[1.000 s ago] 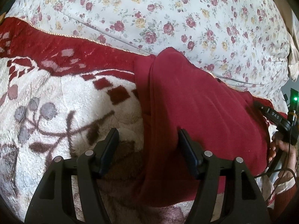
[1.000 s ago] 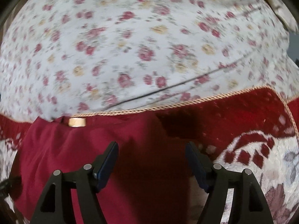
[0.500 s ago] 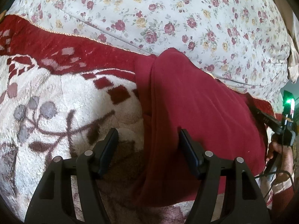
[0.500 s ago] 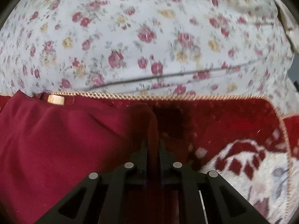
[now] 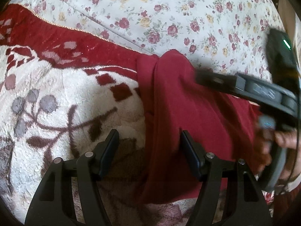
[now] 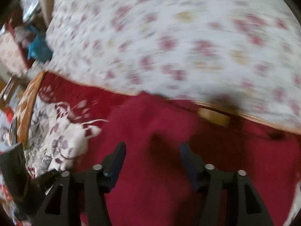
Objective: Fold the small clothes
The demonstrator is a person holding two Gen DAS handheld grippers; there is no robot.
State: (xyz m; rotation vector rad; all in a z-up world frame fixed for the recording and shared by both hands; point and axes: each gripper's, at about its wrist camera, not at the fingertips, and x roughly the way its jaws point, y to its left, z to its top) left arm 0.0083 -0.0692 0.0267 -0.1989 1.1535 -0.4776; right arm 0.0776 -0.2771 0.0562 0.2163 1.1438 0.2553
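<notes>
Showing in left wrist view: left hand-held gripper (image 5: pixel 149 151) spread over the dark red garment (image 5: pixel 188 113) on the patterned blanket (image 5: pixel 56 113). Right wrist view, blurred: right hand-held gripper (image 6: pixel 151 160) just reopened, spread above garment, nothing pinched.

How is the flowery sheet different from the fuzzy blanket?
The flowery sheet is pale with many little roses; the fuzzy blanket is cream with big dark leaf shapes and a wide red border. The sheet looks thin and smooth; the blanket looks thick and fluffy. The red garment lies mostly on the blanket and only reaches the sheet's edge. Both are spread out flat.
</notes>
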